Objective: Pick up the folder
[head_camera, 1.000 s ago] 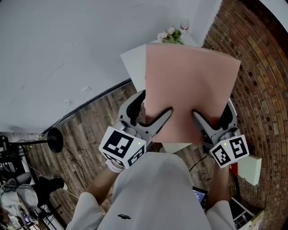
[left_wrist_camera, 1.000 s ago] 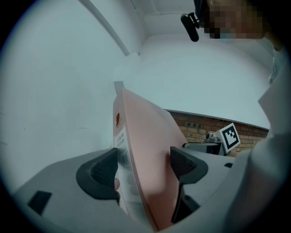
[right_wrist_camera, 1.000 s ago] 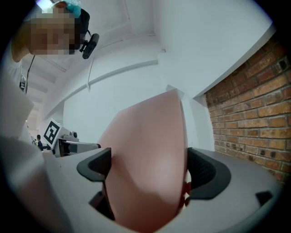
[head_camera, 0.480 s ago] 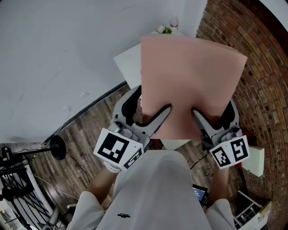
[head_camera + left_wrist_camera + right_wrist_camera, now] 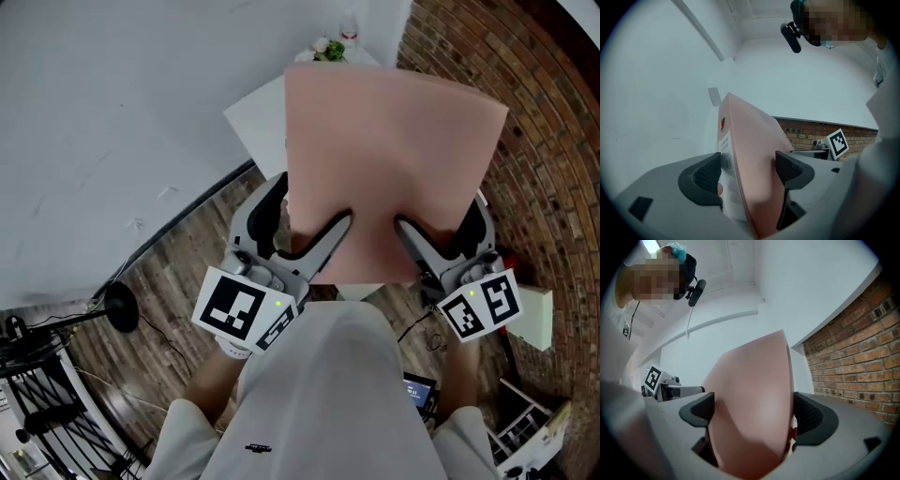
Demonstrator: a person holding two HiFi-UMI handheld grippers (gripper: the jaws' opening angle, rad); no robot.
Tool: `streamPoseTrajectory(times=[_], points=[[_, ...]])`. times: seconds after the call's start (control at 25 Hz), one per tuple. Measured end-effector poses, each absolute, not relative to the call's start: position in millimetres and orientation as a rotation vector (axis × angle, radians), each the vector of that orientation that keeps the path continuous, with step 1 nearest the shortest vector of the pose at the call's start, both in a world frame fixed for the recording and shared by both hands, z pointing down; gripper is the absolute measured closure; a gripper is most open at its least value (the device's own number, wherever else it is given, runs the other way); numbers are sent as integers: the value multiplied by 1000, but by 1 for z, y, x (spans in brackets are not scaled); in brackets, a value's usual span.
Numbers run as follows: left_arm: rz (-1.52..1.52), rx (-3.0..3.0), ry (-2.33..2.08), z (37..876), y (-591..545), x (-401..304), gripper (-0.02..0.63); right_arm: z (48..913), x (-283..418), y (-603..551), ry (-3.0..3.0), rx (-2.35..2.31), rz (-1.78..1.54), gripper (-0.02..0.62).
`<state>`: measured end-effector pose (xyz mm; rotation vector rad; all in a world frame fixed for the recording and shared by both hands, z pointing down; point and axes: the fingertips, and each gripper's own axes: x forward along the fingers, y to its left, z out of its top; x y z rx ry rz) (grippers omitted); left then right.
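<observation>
A pink folder (image 5: 384, 159) is held up in the air in front of the person, well above the floor. My left gripper (image 5: 314, 246) is shut on its near left edge, and my right gripper (image 5: 427, 246) is shut on its near right edge. In the left gripper view the folder (image 5: 750, 159) runs between the two dark pads, with a white label and a red dot on its spine. In the right gripper view the folder (image 5: 754, 408) fills the gap between the pads and bulges outward.
A white table (image 5: 258, 122) stands below the folder, with flowers (image 5: 328, 49) at its far end. A brick wall (image 5: 544, 169) runs along the right. A white box (image 5: 534, 319) and cables lie on the wood floor (image 5: 169, 281). A black stand base (image 5: 114, 305) sits at left.
The folder has risen slightly and shifted left in the head view, with both grippers still clamped on it. The flowers now show less behind its top edge.
</observation>
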<state>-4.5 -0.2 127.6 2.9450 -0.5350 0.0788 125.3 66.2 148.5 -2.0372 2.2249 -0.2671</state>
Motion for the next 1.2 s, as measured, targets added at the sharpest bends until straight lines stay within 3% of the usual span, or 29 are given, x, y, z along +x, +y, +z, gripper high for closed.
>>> streamPoseTrajectory(times=[1.2], points=[[71,2904,-592,127,2,6,249,154,136,70,2224,-2038,-335,92]])
